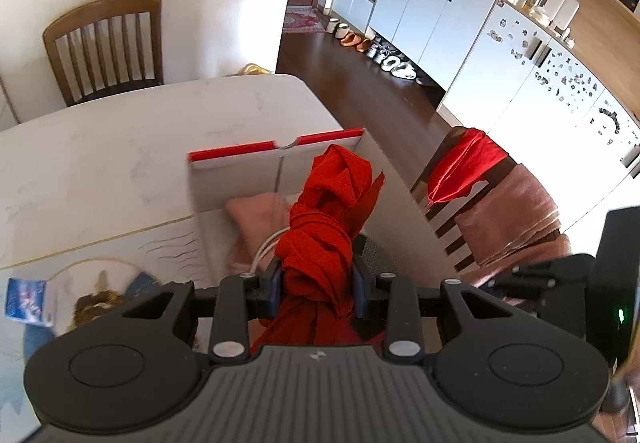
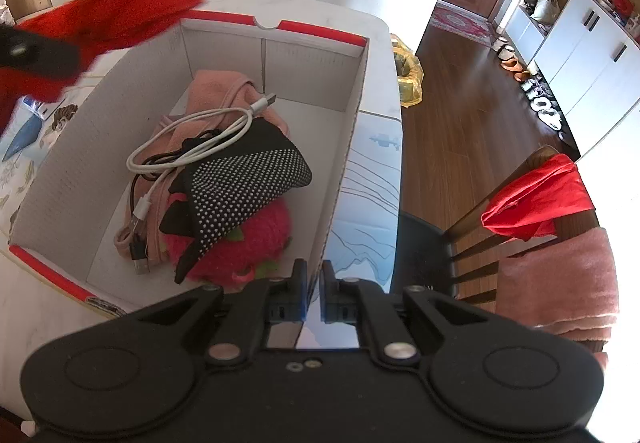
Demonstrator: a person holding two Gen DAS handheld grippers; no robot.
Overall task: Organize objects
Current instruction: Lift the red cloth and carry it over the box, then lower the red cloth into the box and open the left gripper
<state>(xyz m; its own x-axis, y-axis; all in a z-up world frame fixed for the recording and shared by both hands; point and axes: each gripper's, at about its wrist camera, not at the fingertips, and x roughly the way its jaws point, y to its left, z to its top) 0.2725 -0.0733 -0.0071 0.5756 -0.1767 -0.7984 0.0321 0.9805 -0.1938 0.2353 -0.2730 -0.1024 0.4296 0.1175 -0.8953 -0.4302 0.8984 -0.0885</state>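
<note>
My left gripper [image 1: 318, 285] is shut on a knotted red cloth [image 1: 332, 219] and holds it above the white cardboard box with red rim [image 1: 236, 153]. In the right wrist view the same cloth [image 2: 132, 3] hangs blurred over the box's far left corner. The box [image 2: 352, 115] holds a pink towel [image 2: 212, 91], a white USB cable [image 2: 192, 135], a black dotted fabric piece [image 2: 248, 179] and a red plush strawberry [image 2: 256, 243]. My right gripper [image 2: 314, 283] is nearly closed and empty, just outside the box's near right wall.
The box stands on a white marble table [image 1: 100, 147]. A chair [image 2: 532, 211] at the right carries a red cloth [image 2: 536, 199] and a pink blanket [image 2: 568, 283]. Another chair [image 1: 104, 47] stands behind the table. A printed mat [image 2: 372, 195] lies right of the box.
</note>
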